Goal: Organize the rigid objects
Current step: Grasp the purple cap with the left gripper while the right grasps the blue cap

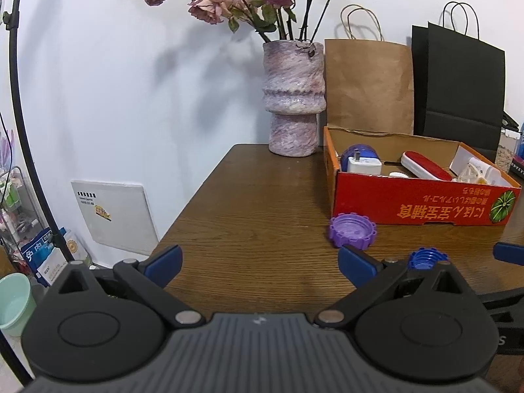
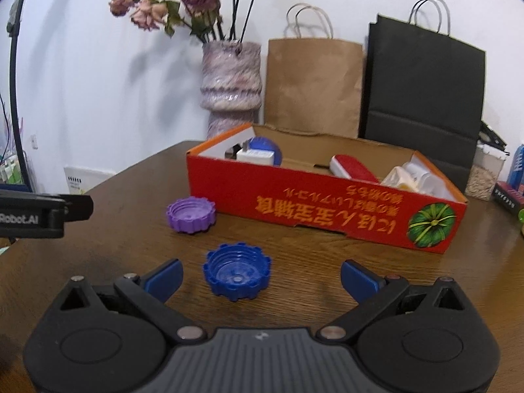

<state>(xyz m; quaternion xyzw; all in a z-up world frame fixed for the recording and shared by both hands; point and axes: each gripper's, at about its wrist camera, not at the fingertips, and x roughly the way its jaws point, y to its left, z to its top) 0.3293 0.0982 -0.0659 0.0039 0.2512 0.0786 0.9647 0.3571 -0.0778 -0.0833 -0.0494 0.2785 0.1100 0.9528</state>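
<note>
A purple ridged cap lies open side up on the wooden table, just left of the red cardboard box. A blue ridged cap lies open side up nearer me; in the left wrist view it peeks over my right finger. My left gripper is open and empty, left of both caps. My right gripper is open and empty, with the blue cap between its fingers, close to the left one. The box holds a white charger, a blue round thing, a red-and-white case and white pieces.
A purple vase with dried roses stands at the table's back. A brown paper bag and a black paper bag stand behind the box. A jar sits at the right. The table's left edge drops to the floor.
</note>
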